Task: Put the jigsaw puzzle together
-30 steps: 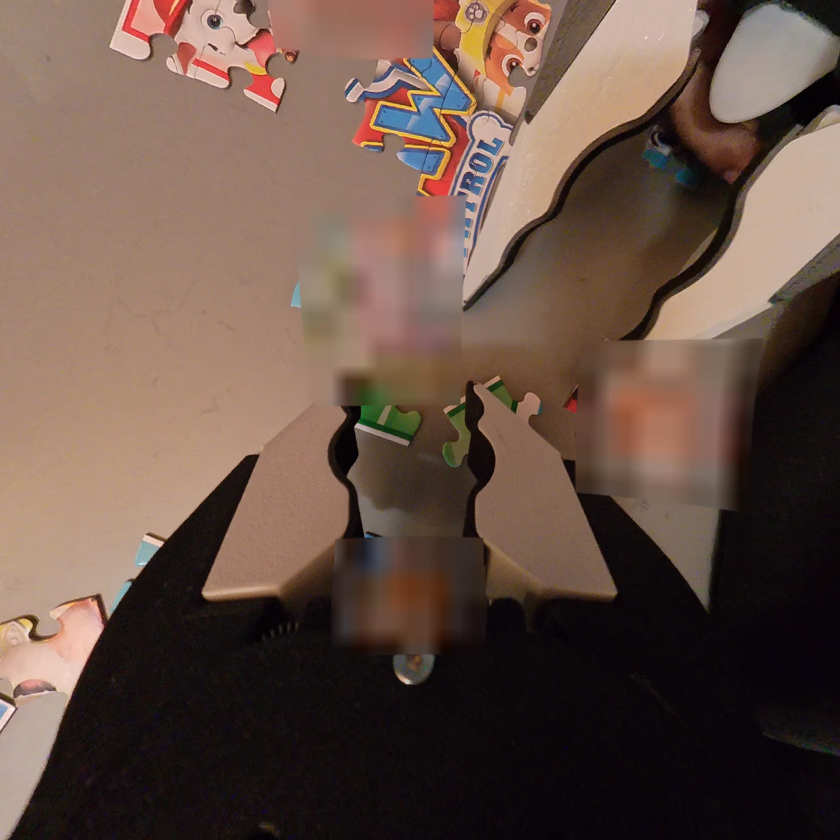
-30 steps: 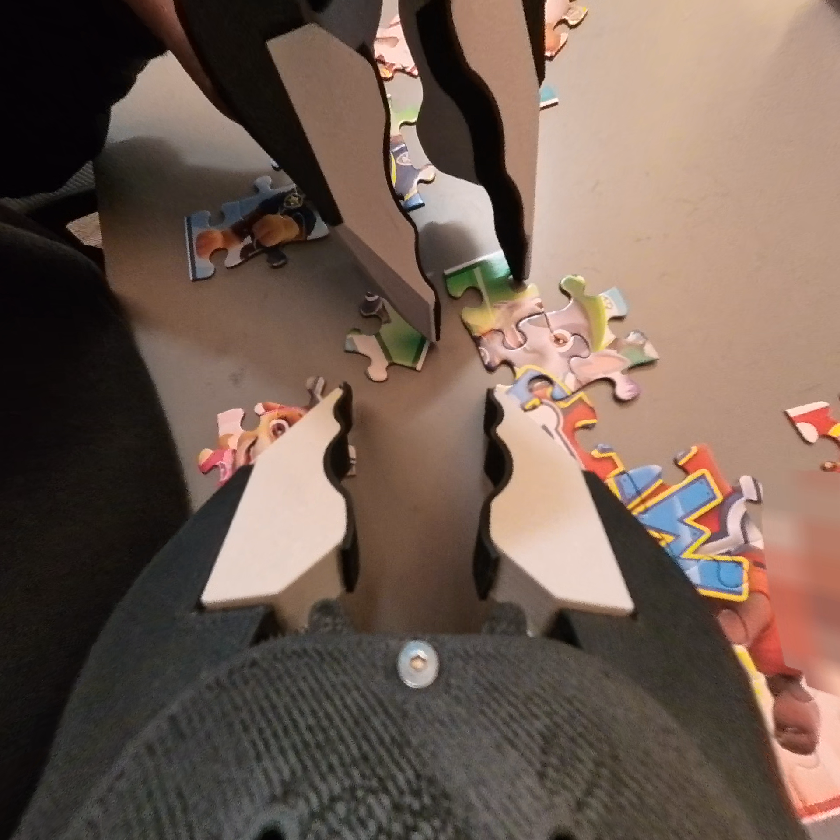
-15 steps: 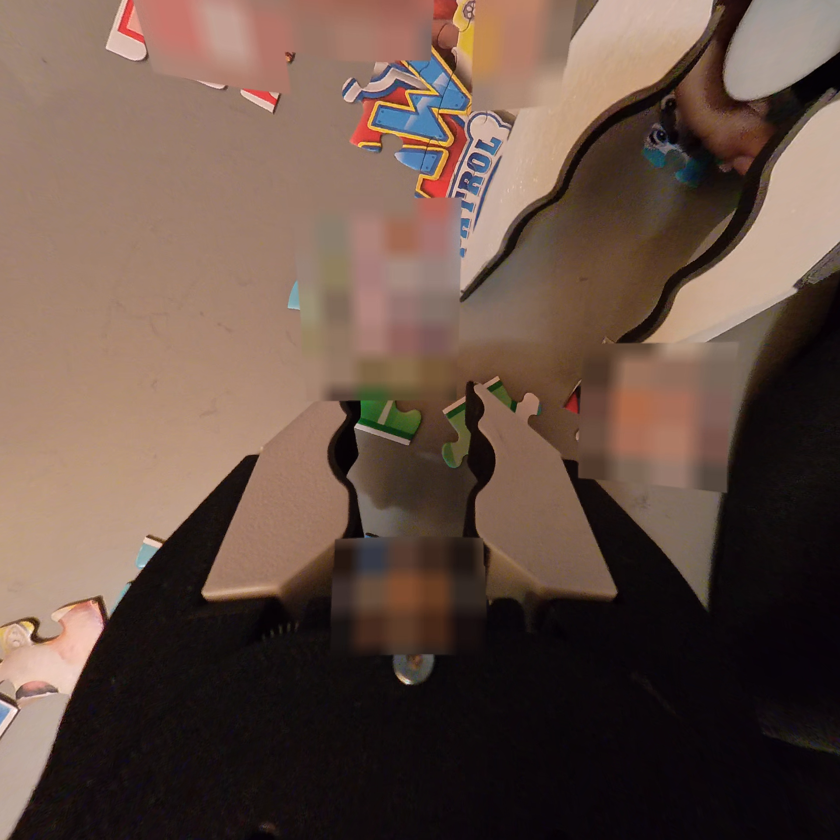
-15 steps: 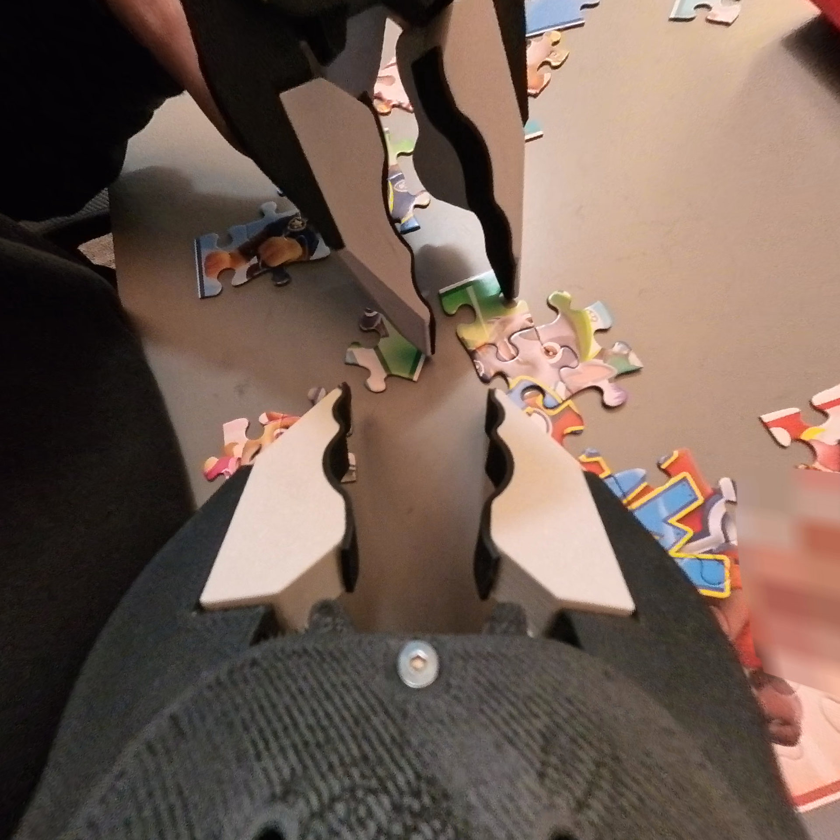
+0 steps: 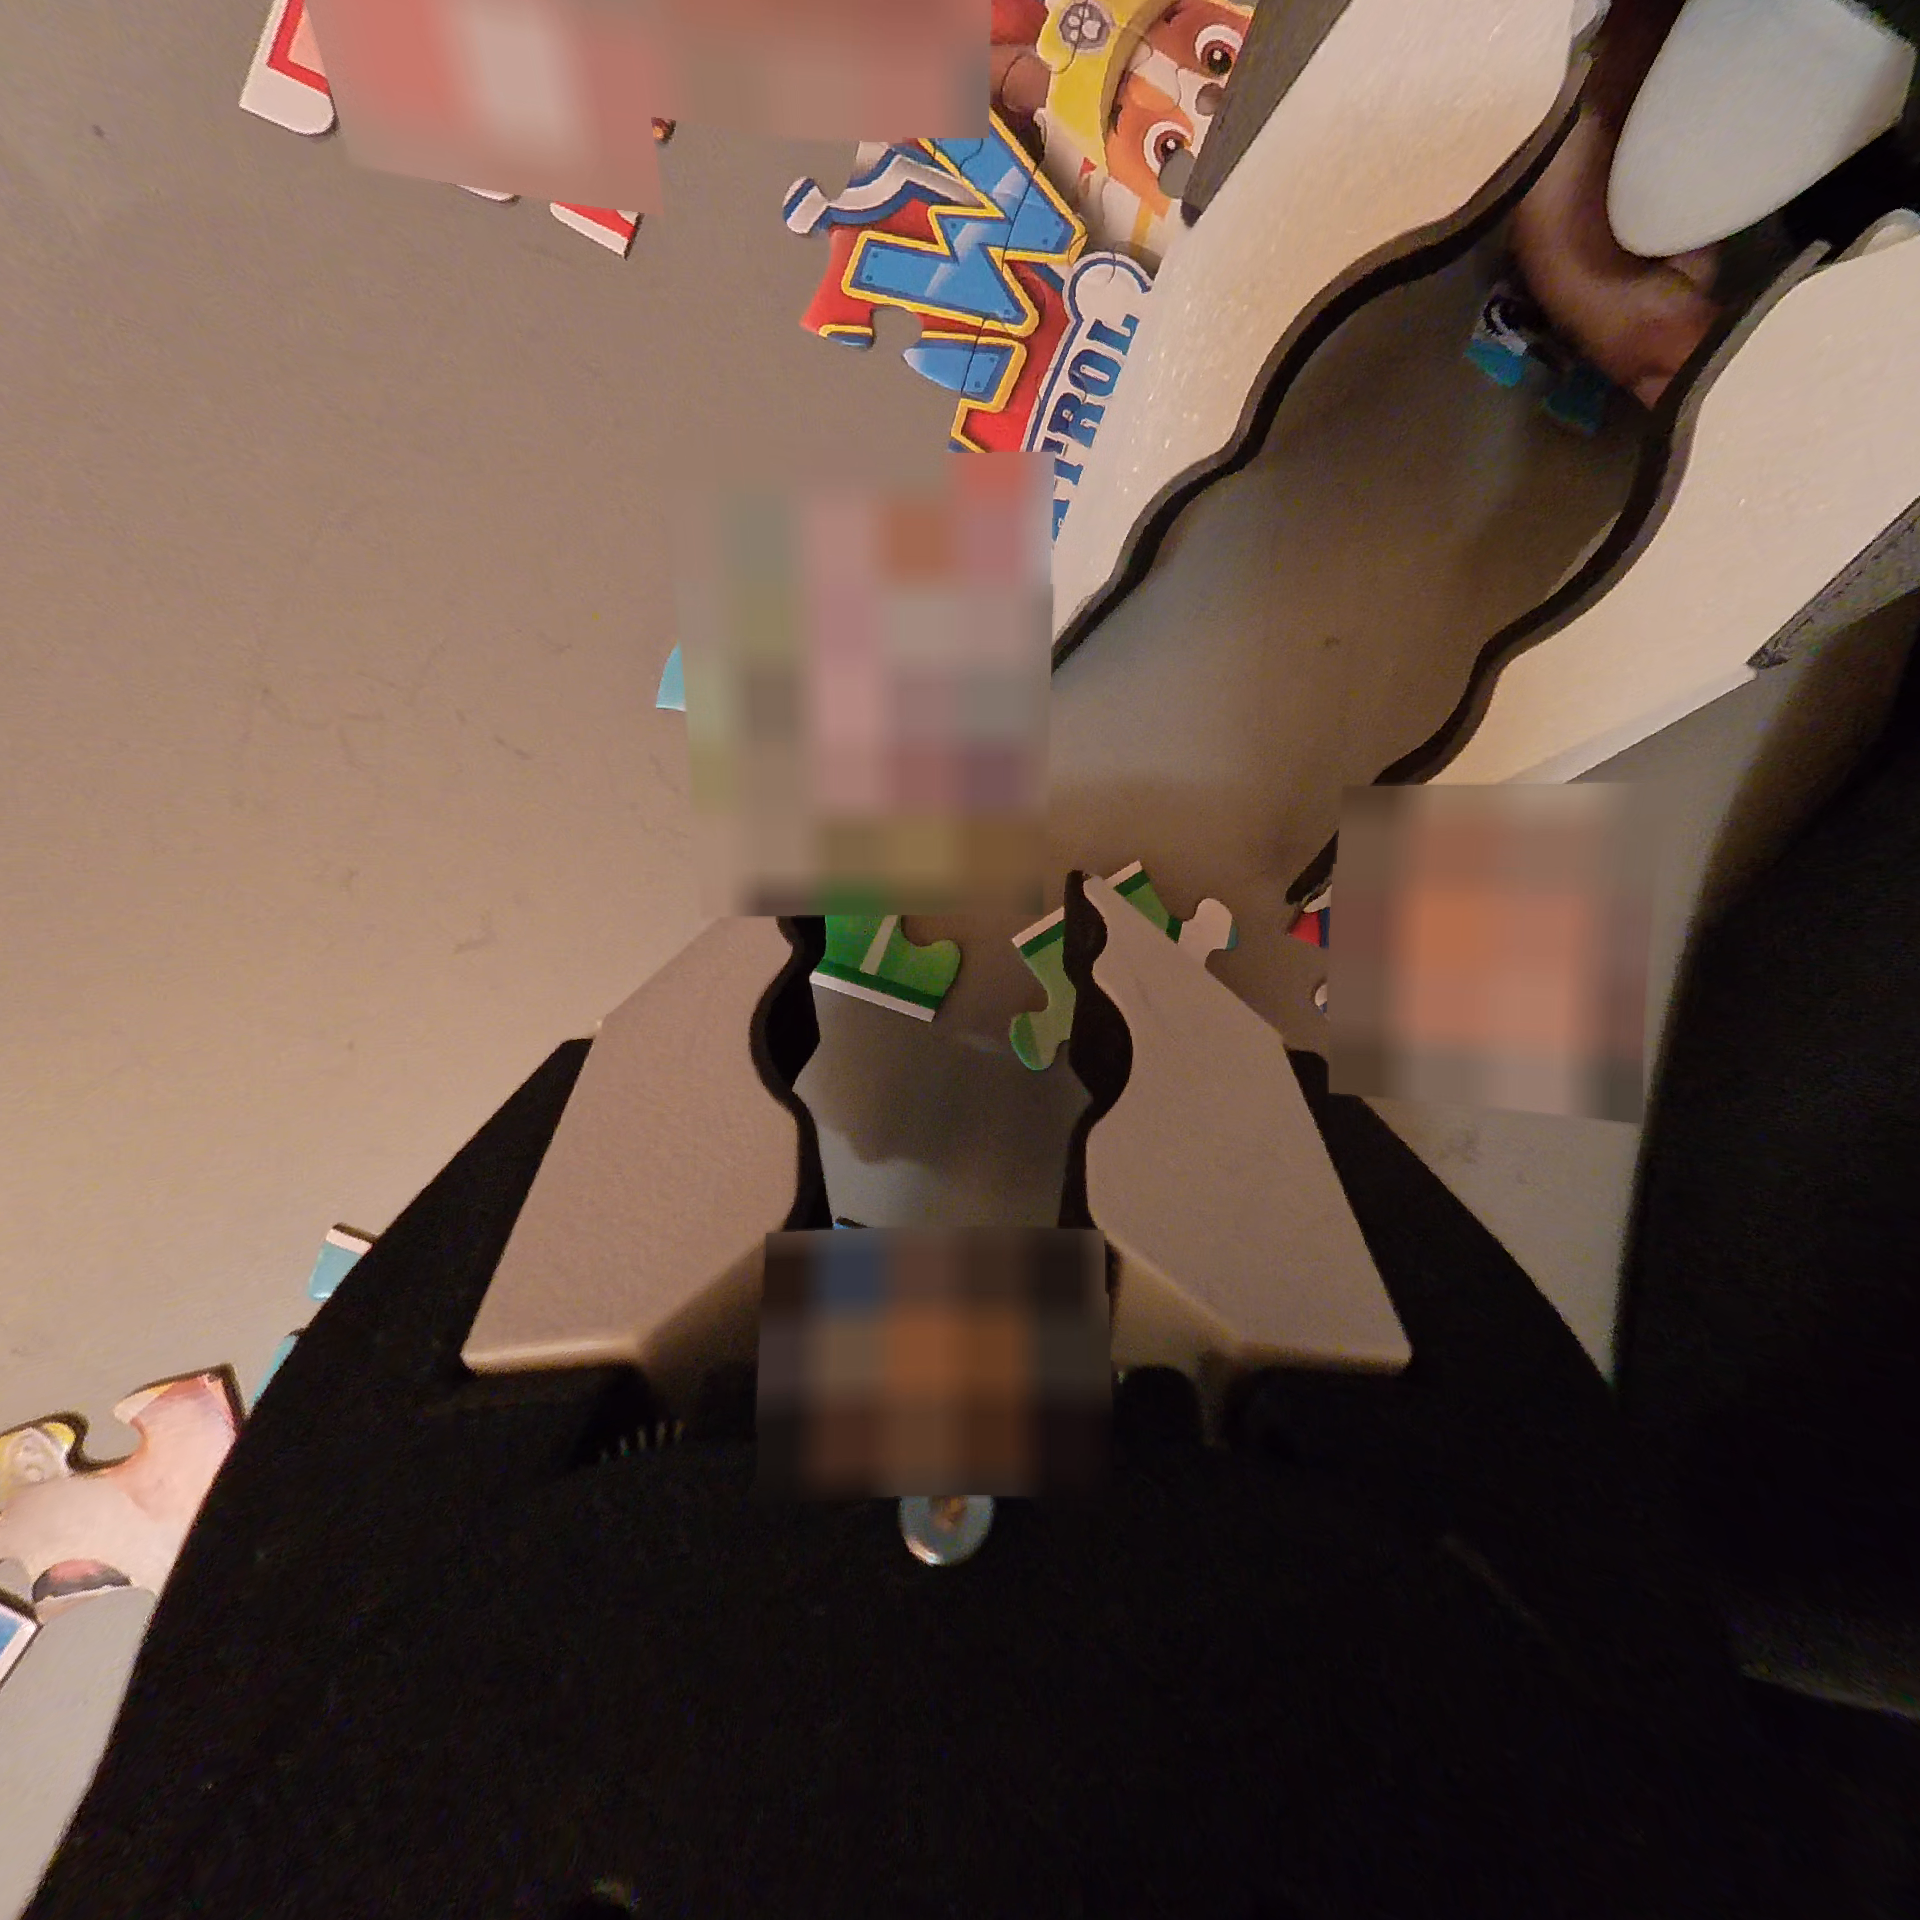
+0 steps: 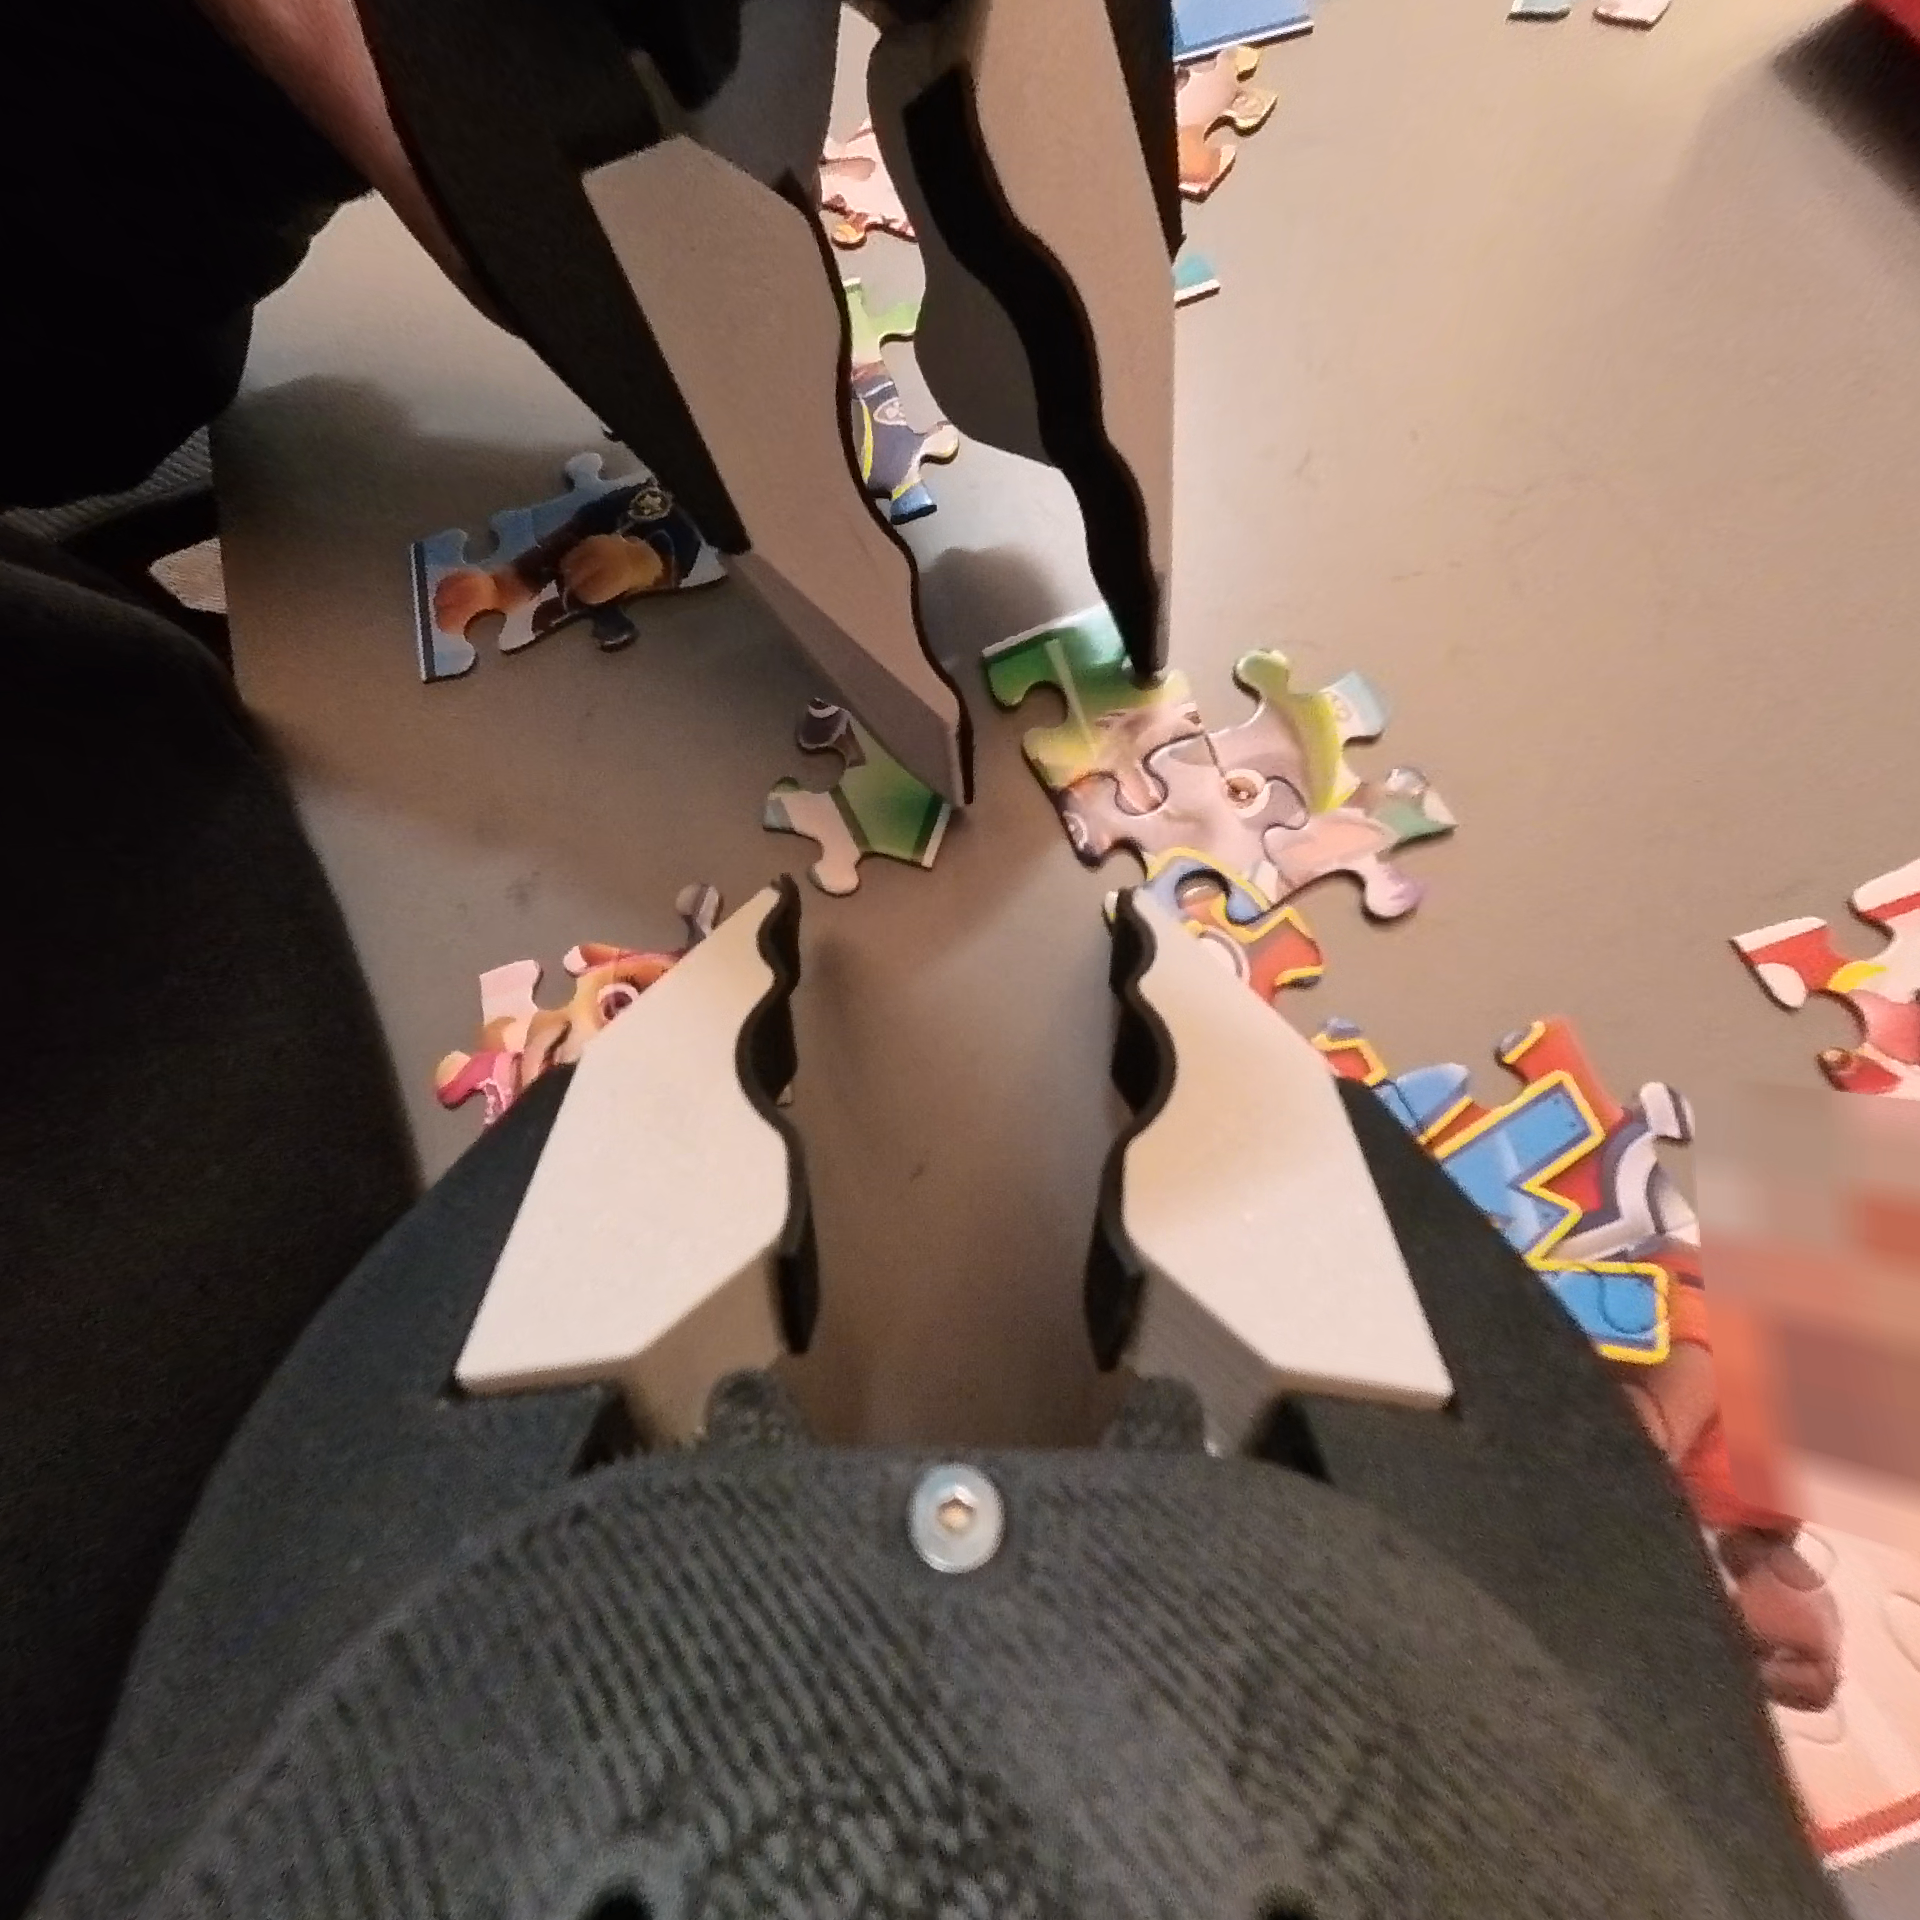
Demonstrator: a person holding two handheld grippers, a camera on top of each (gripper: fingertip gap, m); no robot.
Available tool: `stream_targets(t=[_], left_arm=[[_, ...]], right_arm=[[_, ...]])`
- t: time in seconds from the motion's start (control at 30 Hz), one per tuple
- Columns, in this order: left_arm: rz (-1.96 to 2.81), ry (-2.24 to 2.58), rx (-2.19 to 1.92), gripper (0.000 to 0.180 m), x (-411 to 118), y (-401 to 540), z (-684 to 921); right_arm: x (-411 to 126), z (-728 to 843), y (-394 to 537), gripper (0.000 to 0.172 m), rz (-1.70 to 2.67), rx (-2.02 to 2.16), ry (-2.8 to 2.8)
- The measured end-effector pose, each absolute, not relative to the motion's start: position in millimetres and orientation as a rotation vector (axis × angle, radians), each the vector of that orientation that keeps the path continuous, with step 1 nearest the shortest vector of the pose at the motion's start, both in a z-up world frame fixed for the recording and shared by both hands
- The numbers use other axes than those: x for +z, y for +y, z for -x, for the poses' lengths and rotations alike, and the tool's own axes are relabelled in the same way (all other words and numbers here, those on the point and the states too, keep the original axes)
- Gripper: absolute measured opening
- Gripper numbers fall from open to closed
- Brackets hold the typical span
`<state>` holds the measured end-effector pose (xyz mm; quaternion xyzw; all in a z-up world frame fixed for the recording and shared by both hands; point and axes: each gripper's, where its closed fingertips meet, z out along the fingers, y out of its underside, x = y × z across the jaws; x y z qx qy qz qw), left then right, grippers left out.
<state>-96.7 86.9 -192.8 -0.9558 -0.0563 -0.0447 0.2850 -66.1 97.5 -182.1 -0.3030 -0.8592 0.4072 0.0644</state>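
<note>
My left gripper (image 5: 940,925) is open and low over the grey table (image 5: 312,623). Its fingertips straddle a gap between two green puzzle pieces. The right wrist view shows it (image 6: 1055,727) from the front: one fingertip (image 6: 951,769) rests on a loose green piece (image 6: 862,810), the other (image 6: 1143,644) on the green corner of a joined cluster (image 6: 1236,779). The loose piece (image 5: 1039,997) and the cluster's green corner (image 5: 894,956) lie flat. My right gripper (image 6: 954,899) is open and empty, just short of them; it also shows in the left wrist view (image 5: 1226,717).
Loose pieces lie around: a blue dog piece (image 6: 561,582), a pink dog piece (image 6: 551,1018), a red and white piece (image 6: 1849,977). A joined blue and red section (image 6: 1538,1174) lies right of my right gripper. More pieces lie at the far edge (image 6: 1216,114). Left tips to right tips: about 4 cm.
Almost nothing differs. Both grippers stay open, the left one's tips stay on the green pieces, and the right wrist view shifts only slightly.
</note>
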Motion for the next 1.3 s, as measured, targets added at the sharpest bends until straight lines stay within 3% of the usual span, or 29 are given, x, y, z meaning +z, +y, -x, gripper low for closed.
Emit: stream_targets(t=[0.57, 0.73, 1.3], left_arm=[[2.514, -0.116, 0.0, 0.05, -195, 103, 104], [2.524, -0.122, 0.025, 0.038, -195, 99, 108], [2.521, -0.226, 0.03, 0.038, -195, 70, 137]], right_arm=[[-176, 71, 109, 0.059, 0.952, 1.226, -2.531], [-175, 71, 112, 0.059, 0.952, 1.227, -2.518], [-164, 65, 120, 0.06, 0.956, 1.235, -2.458]])
